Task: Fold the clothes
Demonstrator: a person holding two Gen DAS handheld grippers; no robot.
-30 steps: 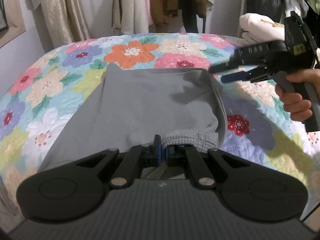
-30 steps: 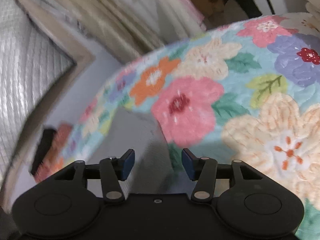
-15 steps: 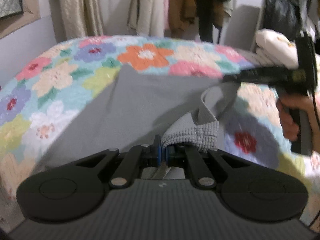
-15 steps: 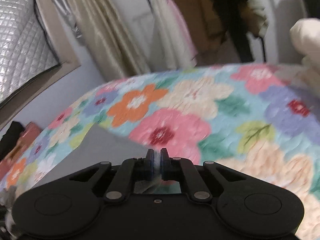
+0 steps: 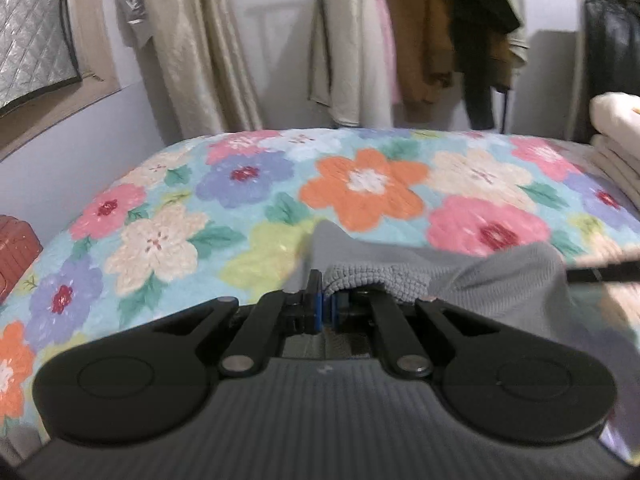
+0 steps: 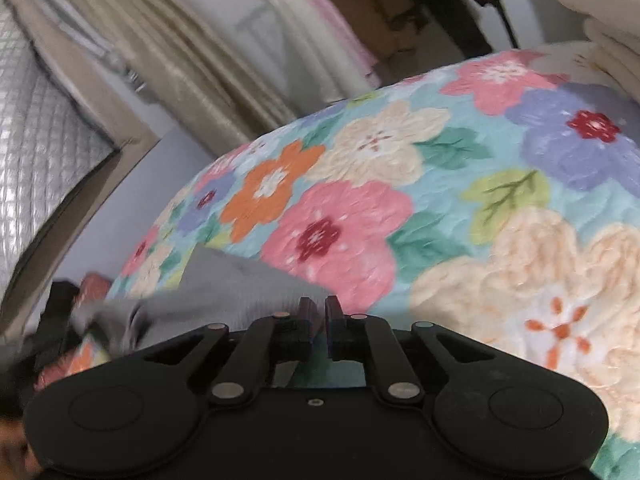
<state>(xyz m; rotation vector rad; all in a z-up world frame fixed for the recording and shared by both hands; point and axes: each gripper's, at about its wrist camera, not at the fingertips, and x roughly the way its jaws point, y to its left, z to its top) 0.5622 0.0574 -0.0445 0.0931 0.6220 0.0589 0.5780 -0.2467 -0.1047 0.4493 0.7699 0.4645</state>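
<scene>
Floral quilt [image 5: 372, 192] covers the bed, hanging clothes [image 5: 404, 40] behind it. On its near part lies the grey garment [image 5: 512, 280]. Left gripper [image 5: 325, 307] is clamped on the garment's ribbed hem. Right gripper [image 6: 319, 312], its jaws just reopening slightly, pinches the garment's corner.

Left gripper [image 5: 326, 312] has carried the garment's [image 5: 500, 280] ribbed hem far across the quilt [image 5: 200, 208]; right gripper's [image 6: 319, 326] jaws have closed on its corner, then eased slightly apart.
</scene>
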